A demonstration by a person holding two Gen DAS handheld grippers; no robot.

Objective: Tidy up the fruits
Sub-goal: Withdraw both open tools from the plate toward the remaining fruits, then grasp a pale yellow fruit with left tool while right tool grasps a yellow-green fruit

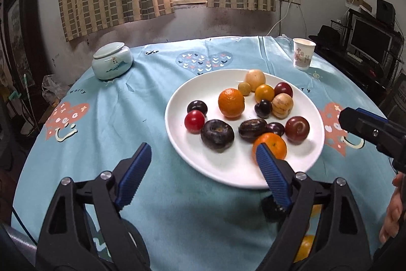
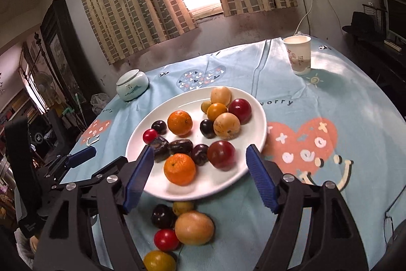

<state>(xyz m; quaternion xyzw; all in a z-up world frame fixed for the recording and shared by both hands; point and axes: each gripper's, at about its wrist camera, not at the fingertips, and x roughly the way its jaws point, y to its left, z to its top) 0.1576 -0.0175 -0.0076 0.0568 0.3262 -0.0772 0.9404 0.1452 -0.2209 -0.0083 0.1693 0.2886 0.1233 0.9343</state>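
Observation:
A white plate [image 1: 228, 174] [image 2: 228, 182] on the blue tablecloth holds several fruits: two oranges [image 1: 231, 103] [image 2: 179, 169], dark plums [image 1: 217, 134], red ones [image 1: 297, 130] and tan ones [image 2: 226, 129]. My left gripper [image 1: 203, 156] hovers open over the plate's near left rim, nothing between its blue pads [image 1: 272, 177]. My right gripper [image 2: 199, 160] is open above the plate's near edge, its jaws to either side of the near orange without touching it. Loose fruits lie on the cloth in front of the plate: a tan one [image 2: 194, 227], a dark plum [image 2: 162, 216], a red one [image 2: 166, 240], a yellow one [image 2: 159, 261].
A pale lidded ceramic jar [image 1: 112, 64] [image 2: 132, 84] stands at the back left. A paper cup [image 1: 303, 53] [image 2: 299, 55] stands at the back right. The table meets a wall under a curtained window. Dark furniture with a monitor [image 1: 370, 41] stands to the right.

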